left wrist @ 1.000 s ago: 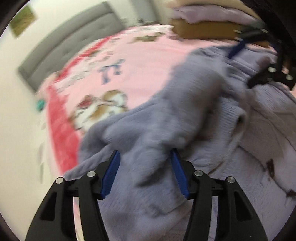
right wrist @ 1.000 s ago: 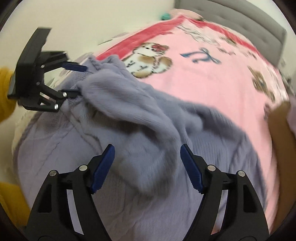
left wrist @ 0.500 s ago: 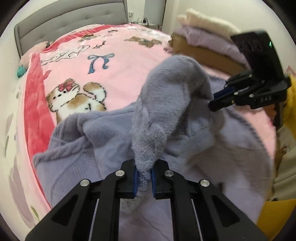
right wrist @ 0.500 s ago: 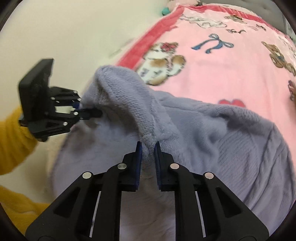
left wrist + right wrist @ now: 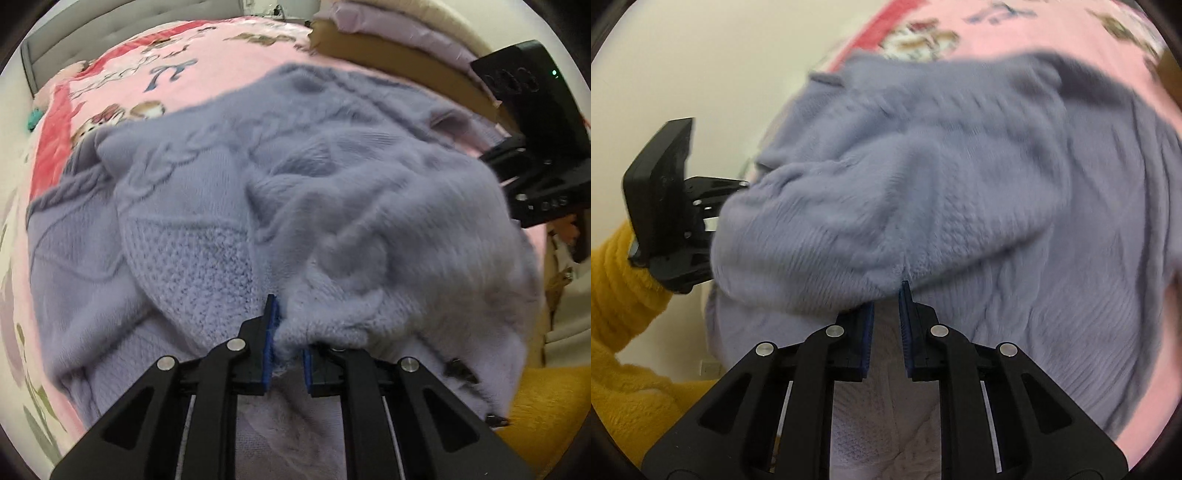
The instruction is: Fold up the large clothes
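Observation:
A large lavender knit sweater [image 5: 303, 177] lies rumpled over the pink bedspread [image 5: 207, 66]. In the left wrist view my left gripper [image 5: 289, 325] is shut on a pinched fold of the sweater's edge. In the right wrist view my right gripper [image 5: 888, 295] is shut on another fold of the same sweater [image 5: 923, 192]. Each gripper shows in the other's view: the right one [image 5: 532, 147] at the far right, the left one [image 5: 672, 206] at the left on a yellow sleeve [image 5: 617, 295]. Both hold the lifted edge stretched between them, and the tips of both are buried in the knit.
A stack of folded clothes, brown [image 5: 388, 55] under pale purple [image 5: 391, 26], sits at the far right of the bed. A grey headboard [image 5: 92, 29] runs along the back. The cream wall [image 5: 701, 66] borders the bed's left side.
Both grippers went from open around the sweater to shut on folds of it. They then moved down with the pinched edge, which now drapes lower over the rest of the sweater.

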Demonstrator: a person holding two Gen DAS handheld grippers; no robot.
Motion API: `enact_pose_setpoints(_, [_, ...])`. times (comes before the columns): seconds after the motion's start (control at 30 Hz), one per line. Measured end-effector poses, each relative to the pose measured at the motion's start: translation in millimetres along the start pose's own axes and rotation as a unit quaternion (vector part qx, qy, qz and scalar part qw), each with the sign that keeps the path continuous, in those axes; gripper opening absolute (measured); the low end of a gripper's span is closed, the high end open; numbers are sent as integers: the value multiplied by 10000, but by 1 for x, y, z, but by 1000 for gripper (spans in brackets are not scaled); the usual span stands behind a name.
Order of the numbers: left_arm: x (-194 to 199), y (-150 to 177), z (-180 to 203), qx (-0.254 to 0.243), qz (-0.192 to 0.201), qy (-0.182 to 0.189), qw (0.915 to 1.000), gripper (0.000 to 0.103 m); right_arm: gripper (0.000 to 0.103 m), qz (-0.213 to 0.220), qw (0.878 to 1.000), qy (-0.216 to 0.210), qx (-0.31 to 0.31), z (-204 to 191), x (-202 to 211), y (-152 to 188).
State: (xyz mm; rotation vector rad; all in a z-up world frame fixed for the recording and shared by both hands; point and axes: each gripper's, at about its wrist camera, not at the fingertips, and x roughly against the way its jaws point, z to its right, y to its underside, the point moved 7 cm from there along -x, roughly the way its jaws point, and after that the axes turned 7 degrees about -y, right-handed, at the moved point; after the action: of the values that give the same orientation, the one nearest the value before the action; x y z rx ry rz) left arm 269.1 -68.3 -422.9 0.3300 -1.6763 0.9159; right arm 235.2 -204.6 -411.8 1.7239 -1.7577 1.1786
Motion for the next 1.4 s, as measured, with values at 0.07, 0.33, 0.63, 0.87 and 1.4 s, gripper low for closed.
enact_pose_setpoints(0.07, [-7,6,-2,-4,-25,-124,9999,11,13,-28,9999,107,-27,2,-6,7])
enact_pose_setpoints(0.33, [-16,9,-3,70,-133,-265,9995,33,15,-131,9992,252,-281,8,-14,26])
enact_pose_setpoints(0.63, [39,35,7,156,-251,-344,9990,56,44,191,9993,294,125,-4,42,13])
enact_pose_setpoints(0.87, [68,-18,-58,861,519,-432,9940,62,53,1029,9913,821,-40,55,89,-74])
enact_pose_setpoints(1.4, [-53,-110,-143,1894,118,82,9818,44,17,626,9952,746,54,116,19,-183])
